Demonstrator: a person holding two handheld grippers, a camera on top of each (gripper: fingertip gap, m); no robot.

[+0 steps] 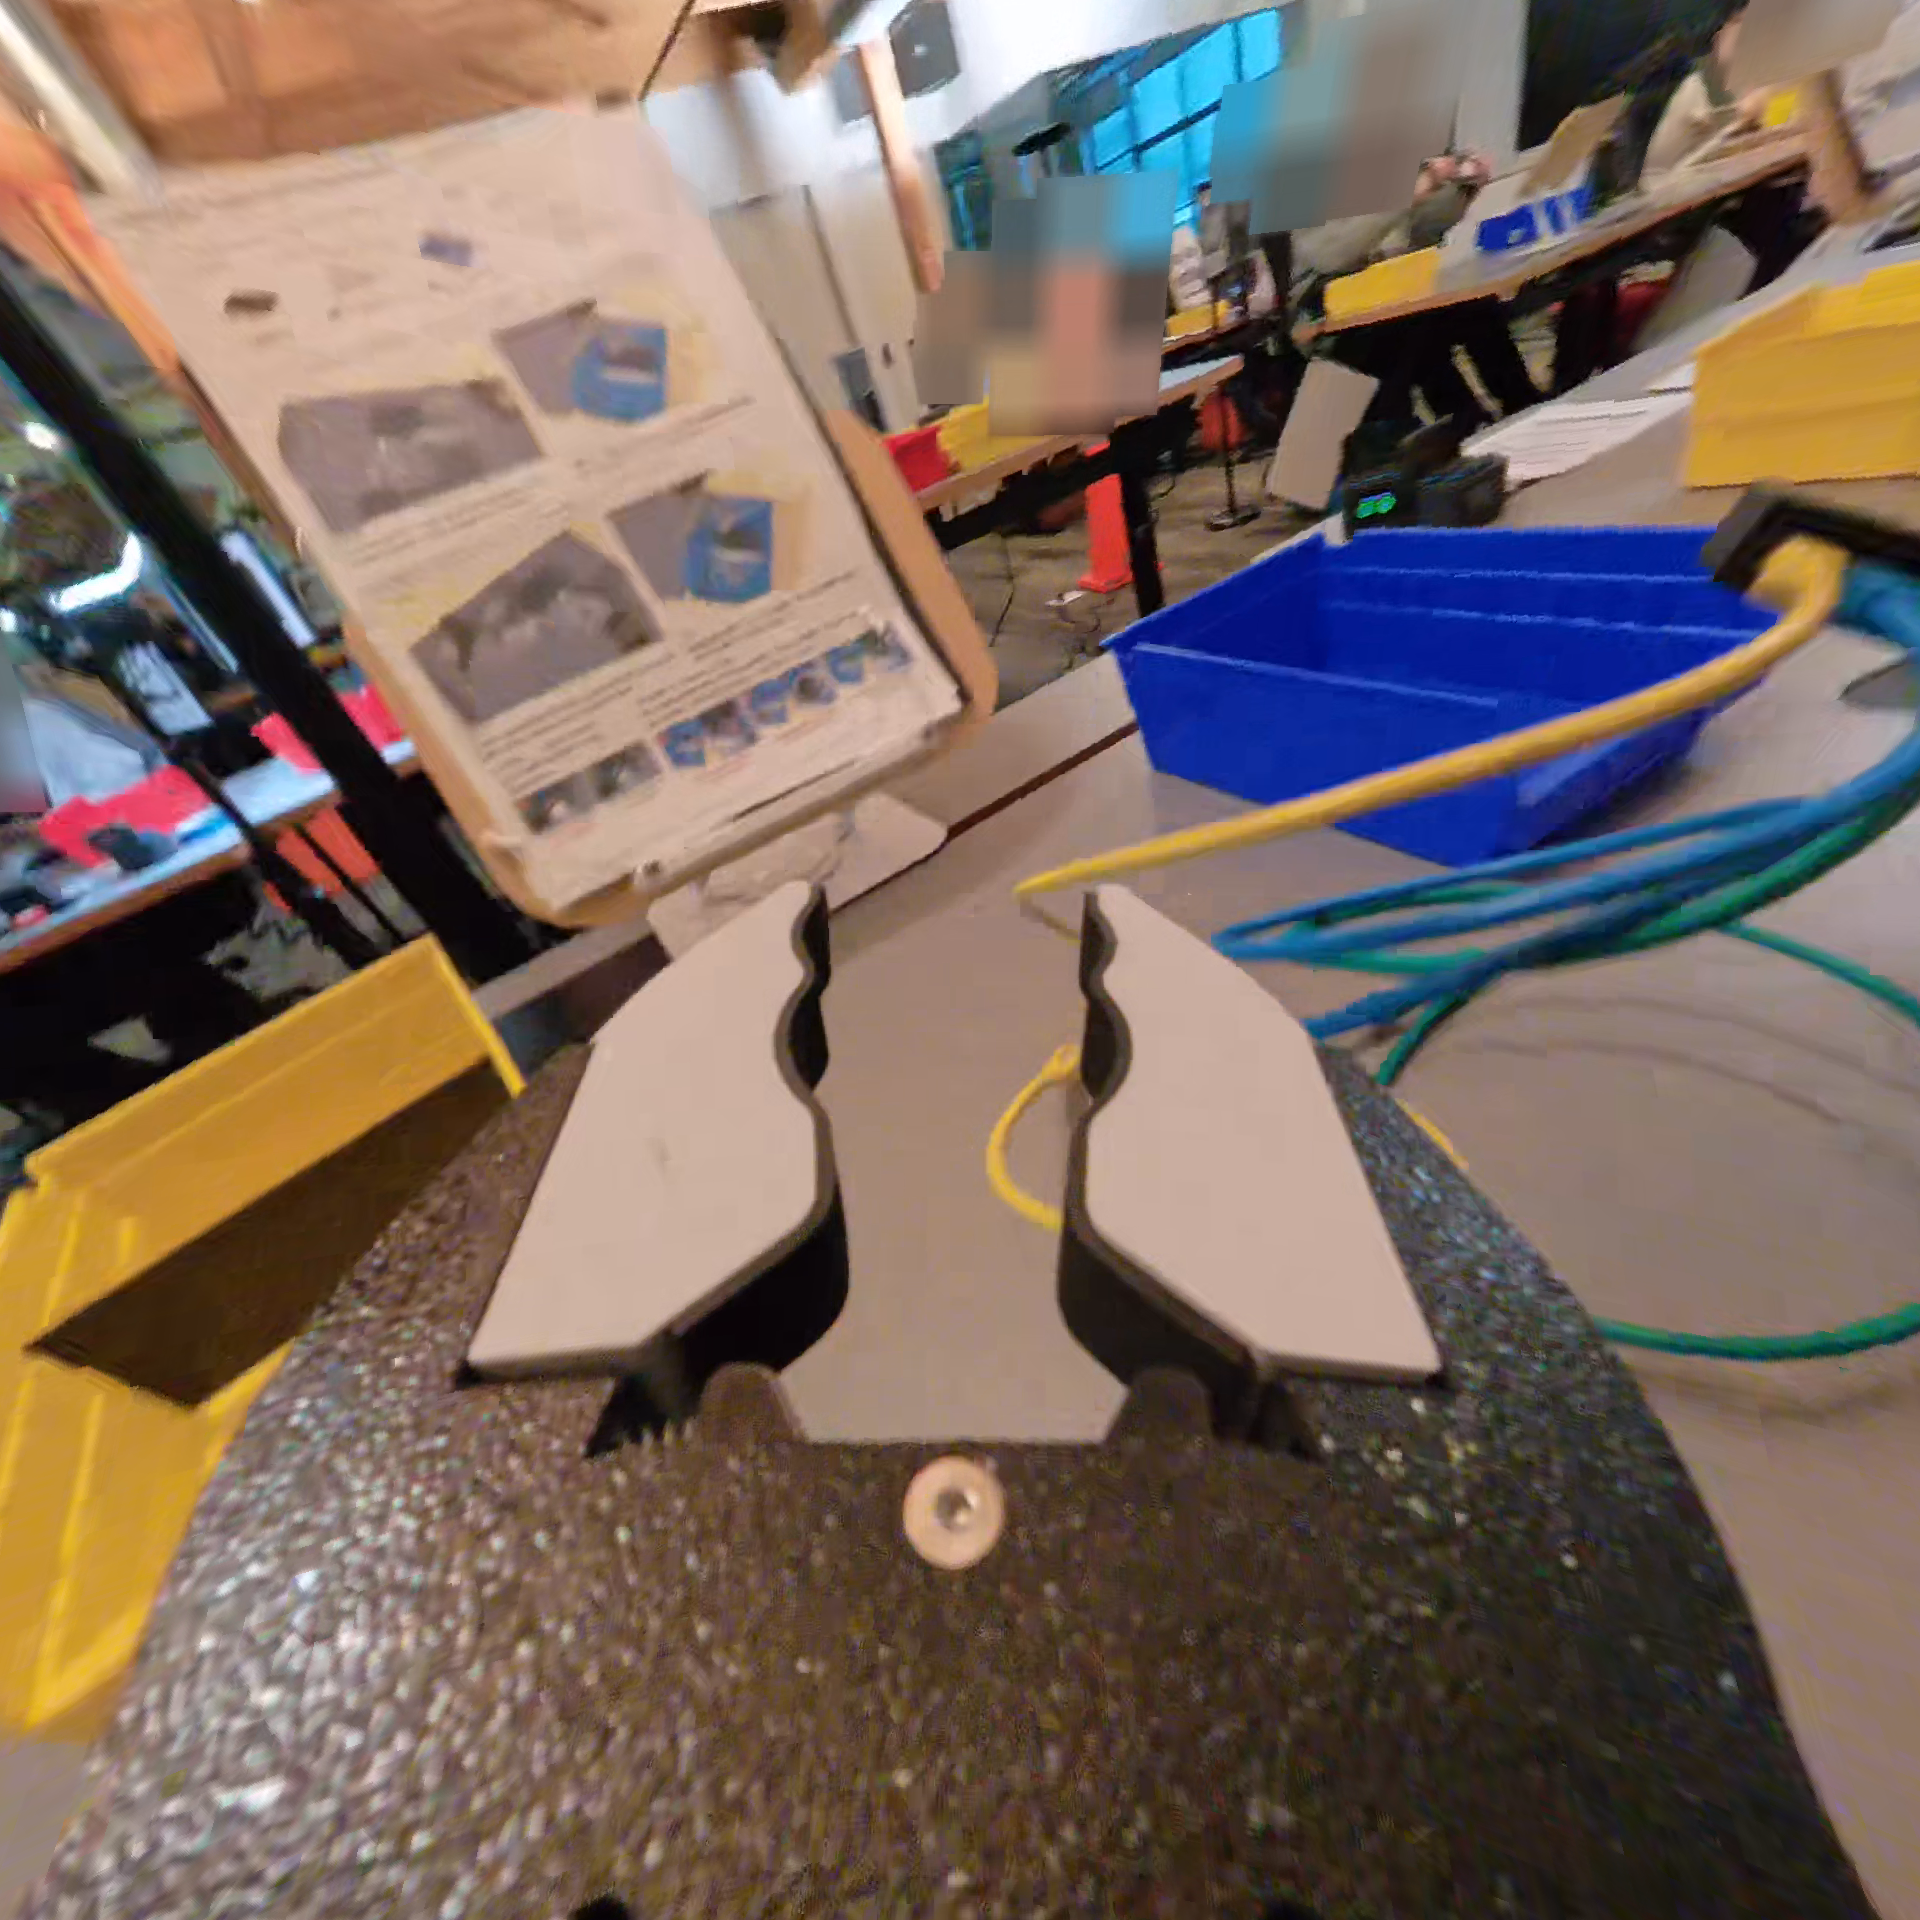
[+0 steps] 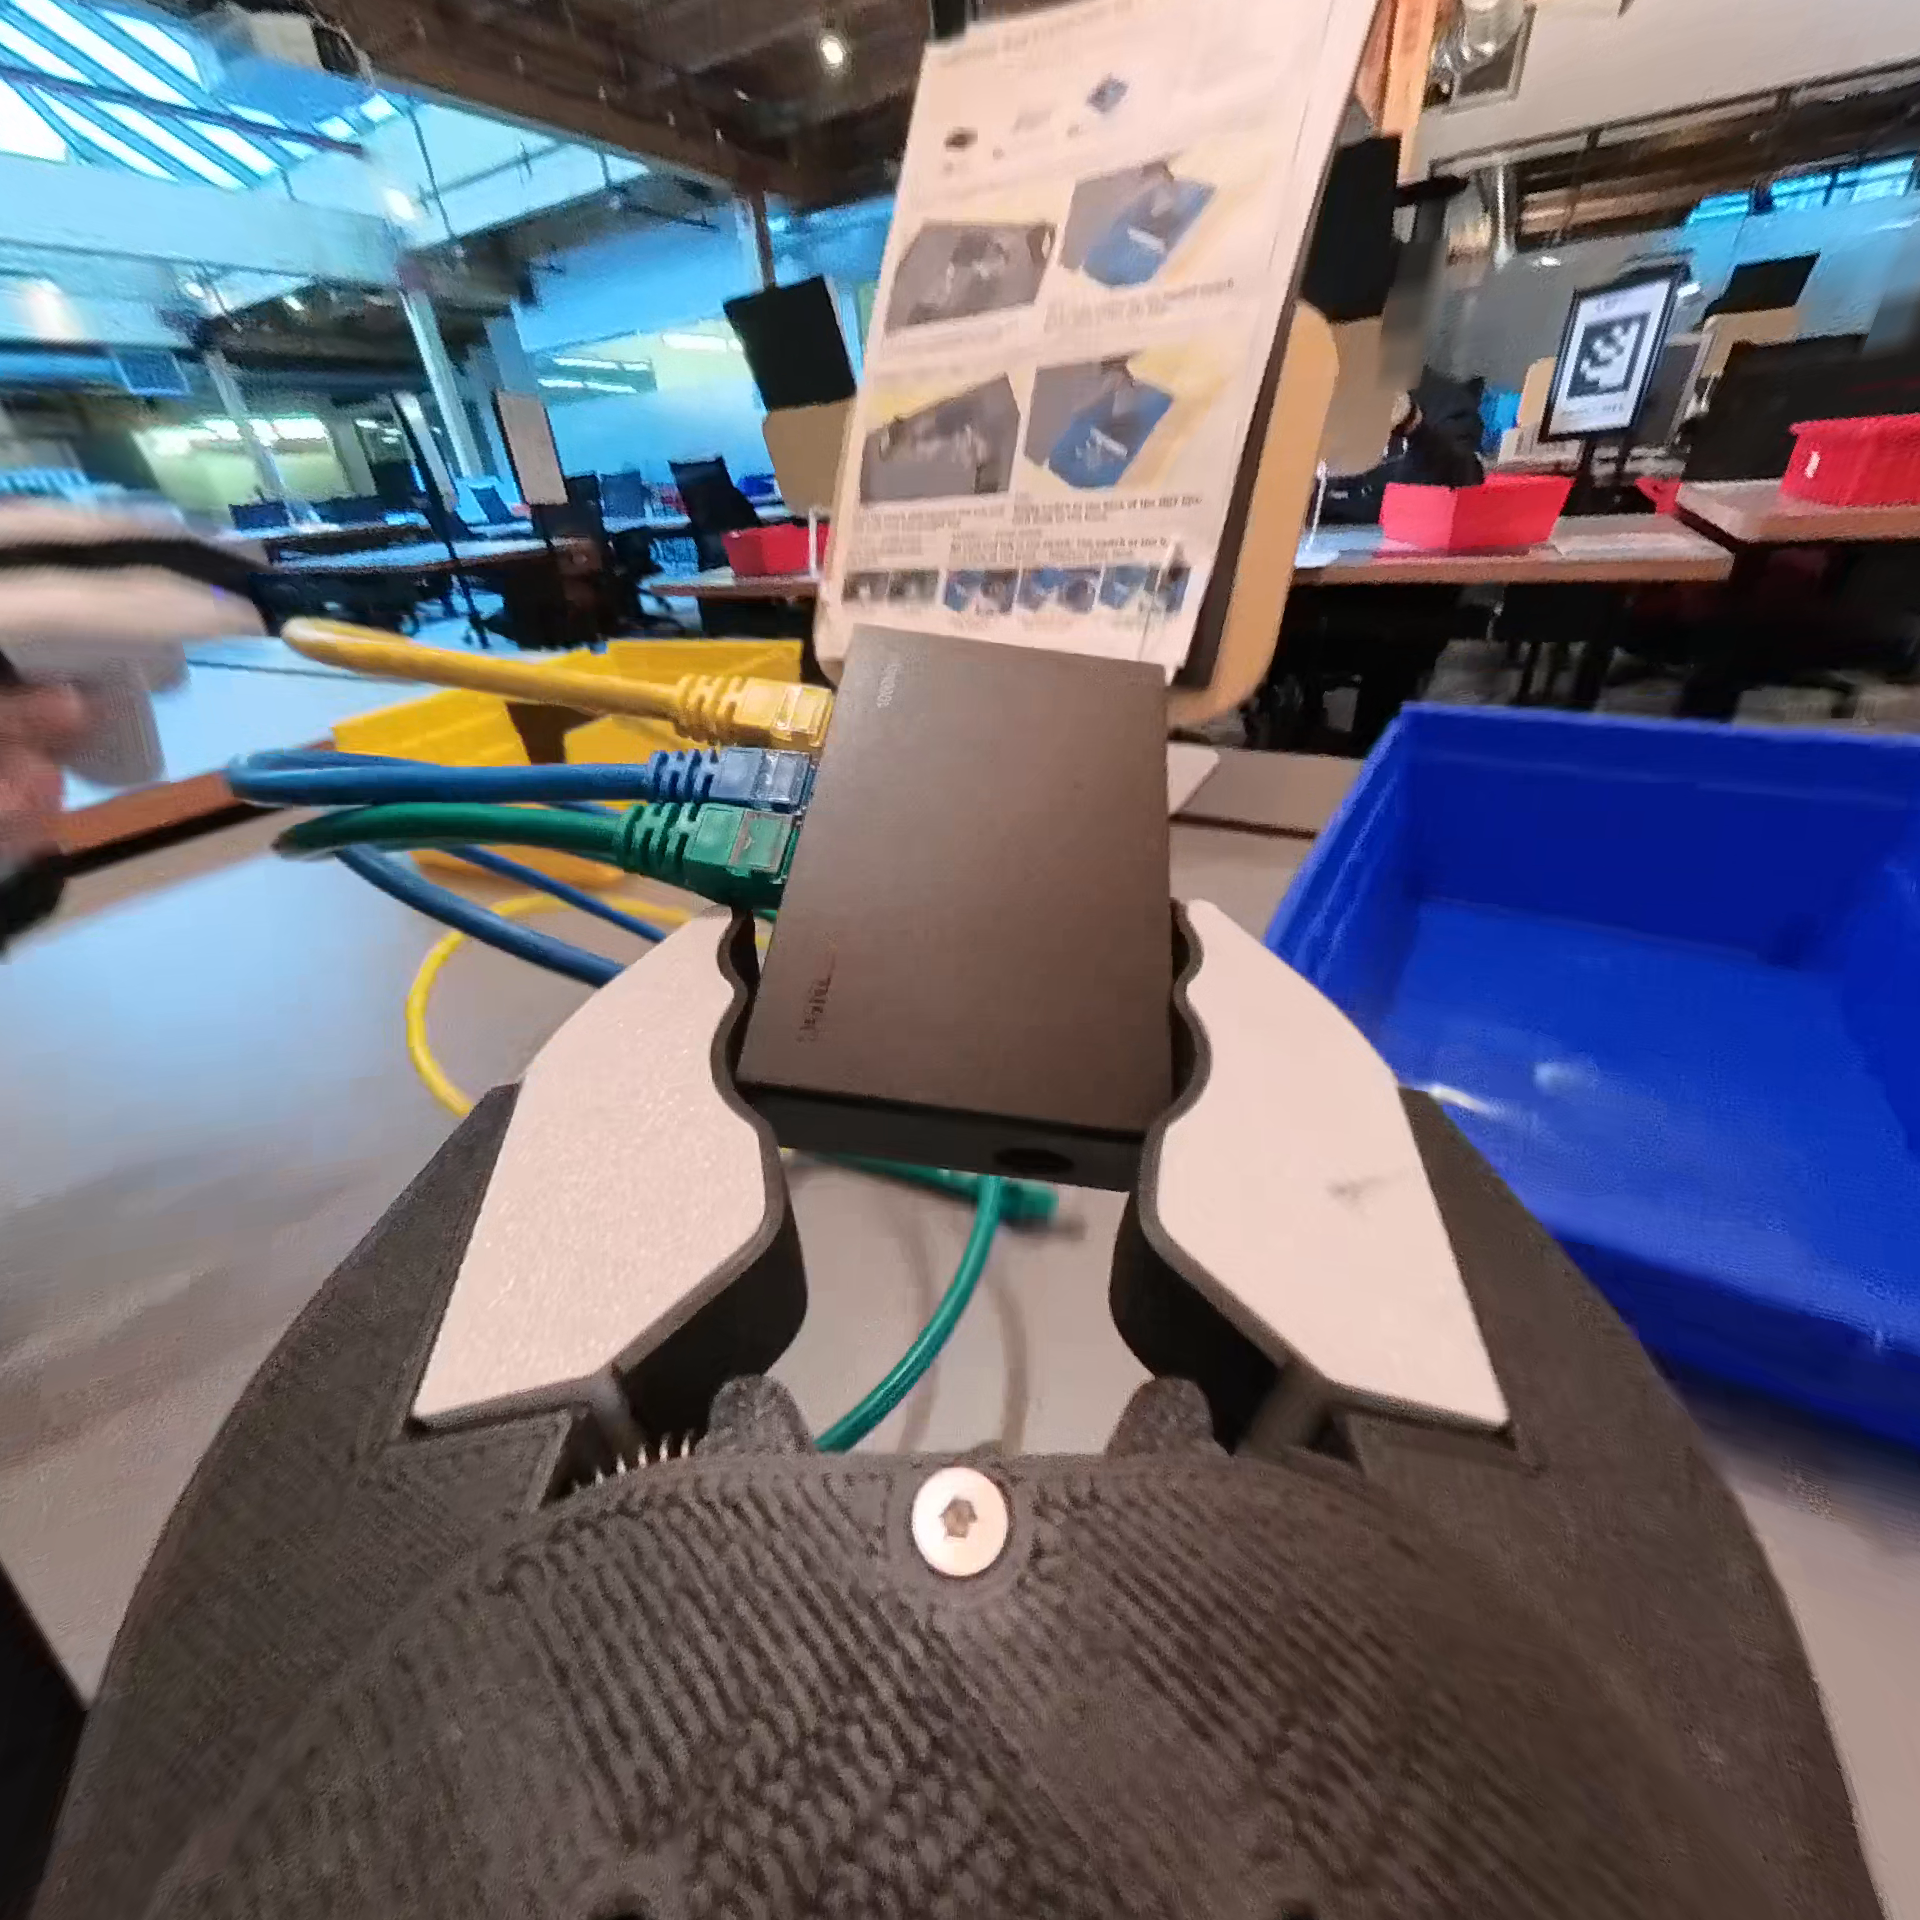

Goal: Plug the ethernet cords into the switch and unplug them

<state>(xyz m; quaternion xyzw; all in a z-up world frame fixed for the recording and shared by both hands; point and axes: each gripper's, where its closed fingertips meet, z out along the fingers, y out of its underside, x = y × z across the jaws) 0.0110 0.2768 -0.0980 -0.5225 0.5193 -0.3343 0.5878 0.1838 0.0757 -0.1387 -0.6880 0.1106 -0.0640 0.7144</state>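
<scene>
My right gripper (image 2: 956, 935) is shut on a black switch (image 2: 966, 894) and holds it above the table. A yellow cord (image 2: 582, 681), a blue cord (image 2: 582, 779) and a green cord (image 2: 582, 831) are plugged into the switch's left side. My left gripper (image 1: 954, 920) is open and empty above the table. In the left wrist view the switch (image 1: 1787, 530) shows at the far right with the yellow cord (image 1: 1455, 769), the blue cord (image 1: 1558, 873) and the green cord (image 1: 1766, 1340) trailing from it. The left gripper shows blurred at the left edge of the right wrist view.
A blue bin (image 1: 1403, 675) stands on the grey table (image 1: 1662, 1143); it also shows at the right in the right wrist view (image 2: 1621, 1039). Yellow bins (image 1: 208, 1195) sit at the left. An instruction sheet on a cardboard stand (image 1: 540, 520) stands behind. Cord loops lie on the table.
</scene>
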